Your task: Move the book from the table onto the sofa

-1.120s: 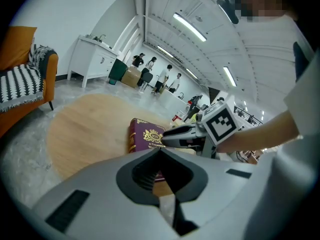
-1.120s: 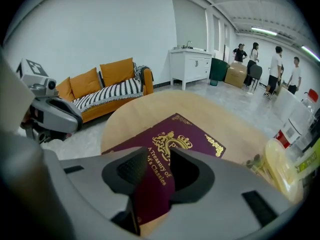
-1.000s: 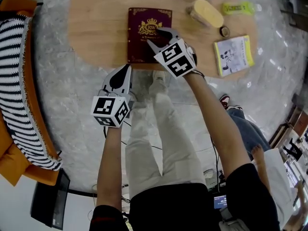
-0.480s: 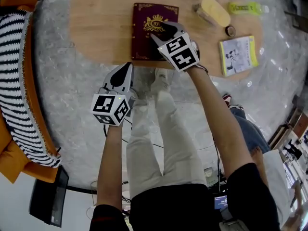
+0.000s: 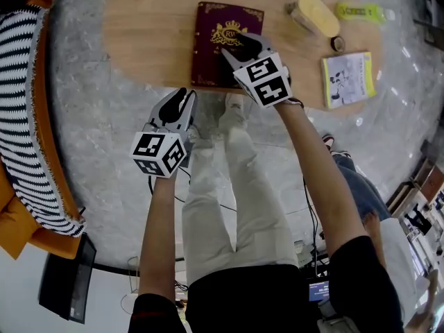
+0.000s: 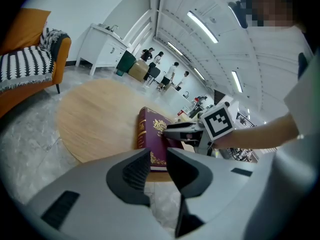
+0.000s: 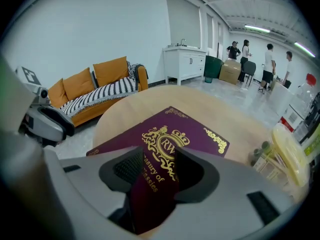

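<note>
The book [image 5: 220,41] lies flat on the worktop [image 5: 146,33], maroon cover and gold crest up, its near end close to the worktop's near edge. My right gripper [image 5: 234,44] is down over the near right part of the cover. Its jaws have just been opening and stand wide, with the cover's gold print showing in the gap between them and neither pad pressing on it. My left gripper [image 5: 183,96] hangs over the floor [image 5: 97,144] just short of the worktop's edge, clear of the book. Its jaws have just been opening too and show only a narrow gap with nothing in it.

The worktop is a rounded slab of pale wood. Farther to my right on it lie a yellow block [image 5: 313,16], a green packet [image 5: 357,11] and a thin booklet [image 5: 347,78], all apart from the book. The floor is glossy grey stone. To my left stands the orange sofa [image 5: 24,231] with a black-and-white striped throw [image 5: 17,103] over it. The room has white walls, a white cabinet [image 7: 187,61], strip lights [image 6: 202,26] overhead and people [image 7: 260,59] standing at the far end.
</note>
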Action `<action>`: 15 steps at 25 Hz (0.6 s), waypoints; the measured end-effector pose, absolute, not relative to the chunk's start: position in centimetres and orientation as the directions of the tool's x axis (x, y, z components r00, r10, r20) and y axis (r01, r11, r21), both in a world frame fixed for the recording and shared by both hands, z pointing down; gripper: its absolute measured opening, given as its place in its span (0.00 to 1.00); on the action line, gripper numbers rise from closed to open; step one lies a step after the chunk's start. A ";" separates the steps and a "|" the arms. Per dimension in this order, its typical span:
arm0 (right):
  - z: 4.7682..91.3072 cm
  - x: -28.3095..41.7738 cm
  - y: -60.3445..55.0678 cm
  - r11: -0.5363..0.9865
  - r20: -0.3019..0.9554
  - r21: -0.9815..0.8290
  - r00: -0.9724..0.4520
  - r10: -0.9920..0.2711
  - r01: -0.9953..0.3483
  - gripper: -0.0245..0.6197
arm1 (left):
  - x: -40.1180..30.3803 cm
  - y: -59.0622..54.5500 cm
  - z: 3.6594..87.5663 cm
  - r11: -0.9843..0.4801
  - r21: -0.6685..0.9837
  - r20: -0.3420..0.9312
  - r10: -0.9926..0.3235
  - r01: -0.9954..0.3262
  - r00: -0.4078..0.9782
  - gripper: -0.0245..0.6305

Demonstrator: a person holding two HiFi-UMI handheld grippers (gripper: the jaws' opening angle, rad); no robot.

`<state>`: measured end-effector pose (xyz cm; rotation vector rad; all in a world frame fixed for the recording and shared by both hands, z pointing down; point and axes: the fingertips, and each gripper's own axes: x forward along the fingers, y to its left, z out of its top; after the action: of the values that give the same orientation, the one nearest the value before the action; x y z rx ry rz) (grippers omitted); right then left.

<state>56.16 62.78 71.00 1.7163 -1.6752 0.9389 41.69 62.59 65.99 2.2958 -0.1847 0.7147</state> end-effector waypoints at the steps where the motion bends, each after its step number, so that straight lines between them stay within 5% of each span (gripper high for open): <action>1: 71.0 55.8 62.9 -0.062 0.793 -0.082 -0.028 -0.608 -0.995 0.34 | 41.6 62.6 66.0 -0.726 0.606 0.537 0.073 -0.324 0.841 0.18; 15: 70.6 48.7 64.9 0.038 0.787 -0.141 -0.135 -0.602 -0.989 0.40 | 39.4 63.1 69.4 -0.630 0.679 0.557 0.108 -0.376 0.824 0.42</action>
<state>48.70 64.91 70.60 1.6065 -1.7904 0.9466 39.38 63.09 69.43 2.1435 -0.1958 0.7170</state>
